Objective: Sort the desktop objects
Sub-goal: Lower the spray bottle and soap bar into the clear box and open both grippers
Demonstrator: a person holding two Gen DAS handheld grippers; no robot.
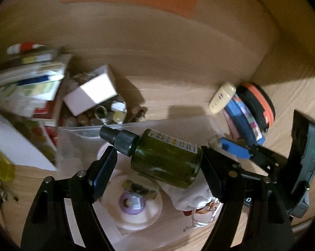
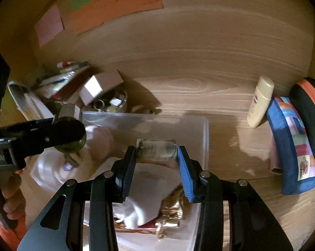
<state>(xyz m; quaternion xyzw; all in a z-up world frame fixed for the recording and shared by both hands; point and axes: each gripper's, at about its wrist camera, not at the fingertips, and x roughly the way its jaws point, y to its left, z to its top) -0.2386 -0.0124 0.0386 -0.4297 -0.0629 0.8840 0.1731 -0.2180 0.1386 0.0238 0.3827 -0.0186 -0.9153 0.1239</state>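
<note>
My left gripper (image 1: 157, 164) is shut on a dark green spray bottle (image 1: 165, 159) with a black cap. The bottle lies crosswise between the pads, above a clear plastic bin (image 1: 78, 133). In the right wrist view, my right gripper (image 2: 156, 160) is shut on a small clear jar (image 2: 156, 149), held over the same bin (image 2: 205, 138). The green bottle's round base (image 2: 70, 145) shows at the left there, with a person's hand below it. In the bin lie a white tub with a purple lid (image 1: 134, 202), a white pouch (image 2: 145, 200) and a gold object (image 2: 172, 213).
A cream tube (image 2: 259, 102), a blue patchwork pouch (image 2: 291, 146) and a black-and-orange case (image 2: 310, 113) lean at the right. A white box (image 1: 90, 93) sits on a dish of trinkets by stacked boxes (image 1: 28, 87) at the left. Coloured paper notes (image 2: 115, 6) hang on the wooden back wall.
</note>
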